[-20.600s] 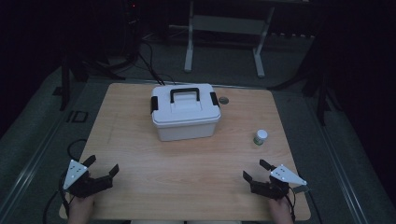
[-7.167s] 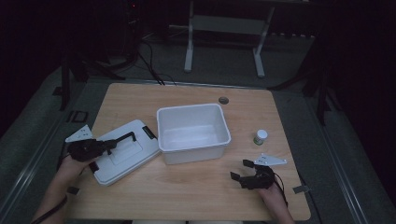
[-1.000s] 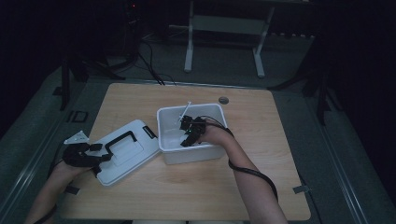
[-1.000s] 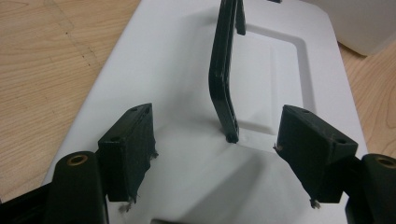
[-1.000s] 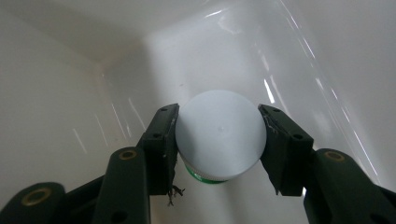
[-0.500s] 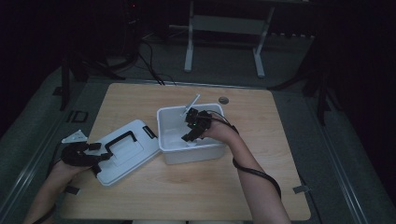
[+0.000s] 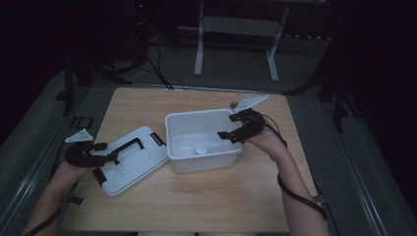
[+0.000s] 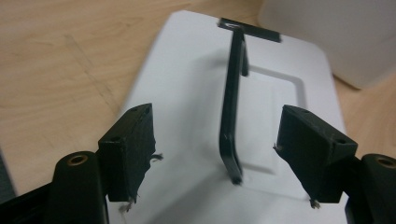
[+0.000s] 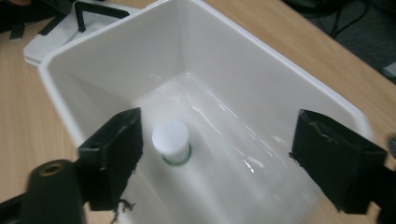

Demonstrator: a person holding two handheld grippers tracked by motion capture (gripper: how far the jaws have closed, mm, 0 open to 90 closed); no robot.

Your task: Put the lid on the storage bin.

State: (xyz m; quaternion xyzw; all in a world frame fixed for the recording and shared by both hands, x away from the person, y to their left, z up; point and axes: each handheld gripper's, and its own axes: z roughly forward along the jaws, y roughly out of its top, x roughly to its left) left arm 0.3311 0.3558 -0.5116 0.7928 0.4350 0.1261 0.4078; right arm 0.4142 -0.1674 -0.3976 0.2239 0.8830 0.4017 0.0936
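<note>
Right claw (image 7: 235, 127) lifted, opening, small bottle (image 9: 171, 140) upright in box (image 7: 172, 142)

The high view looks forward and down over the whole light wooden table (image 7: 196, 196). The left gripper view sits close above the flat white plastic lid (image 8: 196, 93); the right gripper view peers down into the open white plastic box (image 9: 261, 70). All three share lid and box.
</note>
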